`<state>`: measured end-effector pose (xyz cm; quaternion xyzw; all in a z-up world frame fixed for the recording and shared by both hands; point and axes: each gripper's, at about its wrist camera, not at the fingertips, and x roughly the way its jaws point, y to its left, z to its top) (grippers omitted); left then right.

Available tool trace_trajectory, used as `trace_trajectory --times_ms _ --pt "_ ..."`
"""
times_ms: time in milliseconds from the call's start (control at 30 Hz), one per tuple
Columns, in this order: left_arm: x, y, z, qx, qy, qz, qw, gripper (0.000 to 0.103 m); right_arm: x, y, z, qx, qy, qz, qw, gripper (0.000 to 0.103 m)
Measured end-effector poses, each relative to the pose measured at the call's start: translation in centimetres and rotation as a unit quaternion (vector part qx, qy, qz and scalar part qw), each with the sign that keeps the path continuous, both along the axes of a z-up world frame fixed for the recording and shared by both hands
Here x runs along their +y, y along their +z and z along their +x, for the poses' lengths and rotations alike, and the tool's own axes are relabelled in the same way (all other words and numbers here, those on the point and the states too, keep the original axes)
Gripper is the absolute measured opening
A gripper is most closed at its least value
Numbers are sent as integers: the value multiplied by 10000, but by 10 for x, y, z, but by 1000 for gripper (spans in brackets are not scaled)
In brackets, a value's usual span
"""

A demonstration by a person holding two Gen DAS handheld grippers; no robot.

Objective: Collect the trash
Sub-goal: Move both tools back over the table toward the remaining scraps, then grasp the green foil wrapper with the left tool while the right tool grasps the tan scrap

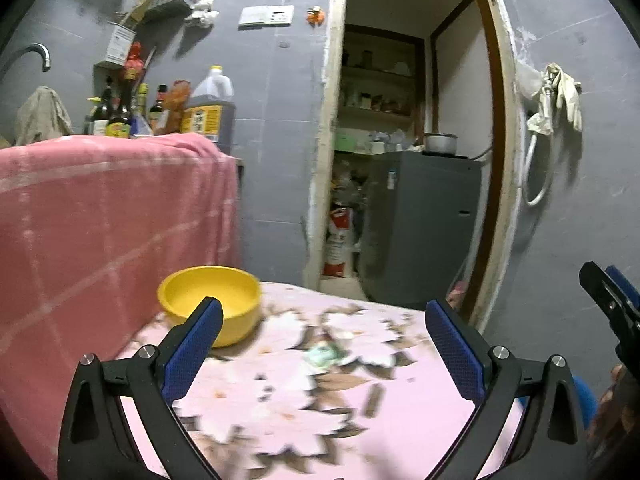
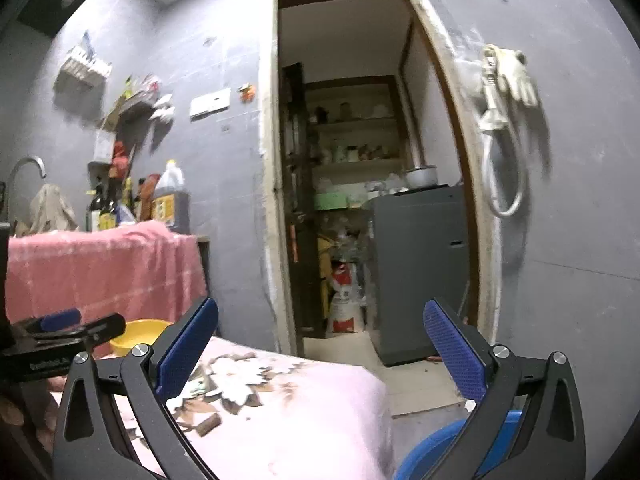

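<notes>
A small greenish crumpled scrap point(image 1: 325, 354) lies on the pink flowered cloth point(image 1: 280, 400) of a low table, between my left gripper's fingers and just ahead of them. A yellow bowl point(image 1: 210, 304) stands at the cloth's far left. My left gripper point(image 1: 322, 344) is open and empty above the cloth. My right gripper point(image 2: 320, 344) is open and empty, held over the table's right edge; its tip shows at the right of the left wrist view point(image 1: 612, 304). The bowl point(image 2: 138, 334) and the left gripper point(image 2: 68, 332) show at the left of the right wrist view.
A pink towel point(image 1: 100, 220) drapes a counter on the left with bottles point(image 1: 120, 112) and a big jug point(image 1: 210, 108). A doorway ahead opens on a grey appliance point(image 1: 420, 224) and shelves. A blue tub point(image 2: 436, 452) sits on the floor right of the table.
</notes>
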<state>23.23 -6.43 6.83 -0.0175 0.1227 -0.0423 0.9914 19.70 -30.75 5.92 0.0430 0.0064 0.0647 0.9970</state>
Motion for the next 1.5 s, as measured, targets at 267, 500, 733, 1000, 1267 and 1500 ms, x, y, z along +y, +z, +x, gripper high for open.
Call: trace_trajectory --times_ms 267,500,733,1000,1267,1500 --pt "50 -21 8 256 246 127 9993 99 53 -18 29 737 389 -649 9944 103" --pt "72 -42 31 835 201 74 9963 99 96 -46 70 1924 719 -1314 9698 103" --pt "83 -55 61 1596 209 -42 9870 99 119 -68 103 2978 1267 -1372 9362 80" --pt "78 -67 89 2231 -123 -51 9747 98 139 -105 130 3944 1671 -1776 8860 52" --pt "49 -72 107 2581 -874 131 9621 95 109 -102 145 4012 1618 -1369 8911 15" --pt "13 -80 132 2626 -1198 730 9547 89 88 -95 150 3890 1464 -1158 9021 15"
